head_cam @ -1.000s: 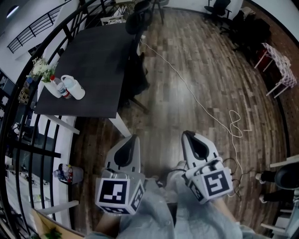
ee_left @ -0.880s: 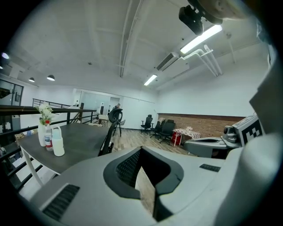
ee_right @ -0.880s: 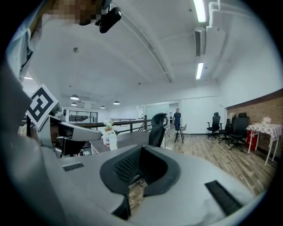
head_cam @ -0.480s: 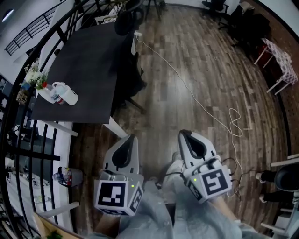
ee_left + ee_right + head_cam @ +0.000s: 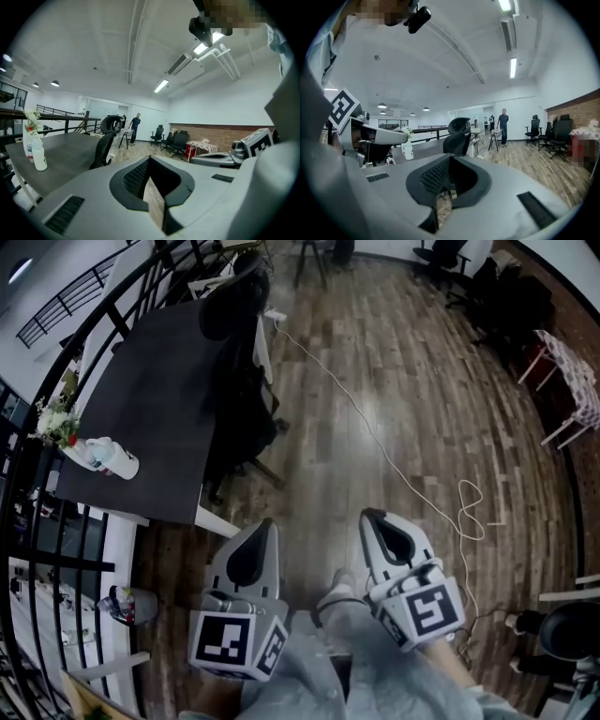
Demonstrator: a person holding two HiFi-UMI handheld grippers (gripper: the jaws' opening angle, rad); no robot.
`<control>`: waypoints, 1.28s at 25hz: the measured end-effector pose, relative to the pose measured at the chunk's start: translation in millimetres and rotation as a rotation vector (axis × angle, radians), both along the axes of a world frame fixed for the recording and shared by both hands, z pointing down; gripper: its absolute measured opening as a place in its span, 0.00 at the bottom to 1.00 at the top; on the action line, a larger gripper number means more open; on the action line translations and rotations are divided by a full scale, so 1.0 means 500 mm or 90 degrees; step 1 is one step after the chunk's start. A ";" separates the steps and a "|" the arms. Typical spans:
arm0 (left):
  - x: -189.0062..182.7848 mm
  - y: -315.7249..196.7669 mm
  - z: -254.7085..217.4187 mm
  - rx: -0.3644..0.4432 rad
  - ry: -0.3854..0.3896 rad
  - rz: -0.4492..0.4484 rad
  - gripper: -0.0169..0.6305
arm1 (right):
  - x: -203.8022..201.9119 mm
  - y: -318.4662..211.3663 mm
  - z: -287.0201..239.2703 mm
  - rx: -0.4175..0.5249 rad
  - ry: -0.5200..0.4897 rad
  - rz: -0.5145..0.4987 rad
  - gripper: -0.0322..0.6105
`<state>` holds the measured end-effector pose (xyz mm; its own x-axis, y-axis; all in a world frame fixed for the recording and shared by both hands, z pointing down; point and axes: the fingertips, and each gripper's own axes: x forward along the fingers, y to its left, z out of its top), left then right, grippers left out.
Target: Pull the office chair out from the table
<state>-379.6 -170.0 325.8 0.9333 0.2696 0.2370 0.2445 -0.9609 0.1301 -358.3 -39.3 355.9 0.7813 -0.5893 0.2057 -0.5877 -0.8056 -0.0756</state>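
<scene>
Office chair [image 5: 240, 413] stands upright — seat facing the table [image 5: 145, 404], backrest outward.

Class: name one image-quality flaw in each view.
Head view: fisheye bends the railing, and glare whitens a patch of wooden floor. Left gripper view: ceiling lights blow out white, corners black. Right gripper view: the office chair shows dark against bright walls.

No word, number or brand name can be read. The cube [image 5: 234, 641] on the left gripper [image 5: 266, 524] and that on the right gripper [image 5: 373, 517] show only black-and-white square patterns. The bottle [image 5: 100, 453] at the table's [image 5: 159, 381] left edge may carry a label, too small to read.
</scene>
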 end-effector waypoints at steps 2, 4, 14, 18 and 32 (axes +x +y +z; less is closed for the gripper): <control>0.034 0.031 -0.004 -0.002 0.001 -0.001 0.05 | 0.035 0.030 0.002 0.003 -0.005 -0.001 0.06; 0.069 0.059 -0.012 -0.002 0.008 -0.003 0.05 | 0.069 0.060 0.002 0.005 -0.007 -0.002 0.06; 0.210 0.196 -0.013 -0.007 0.020 0.005 0.05 | 0.191 0.221 0.002 0.003 0.001 0.012 0.06; 0.241 0.233 -0.026 -0.017 0.033 0.018 0.05 | 0.210 0.272 0.000 0.010 -0.004 0.036 0.06; 0.354 0.300 -0.041 -0.034 0.054 0.057 0.05 | 0.272 0.352 0.006 0.004 0.003 0.098 0.06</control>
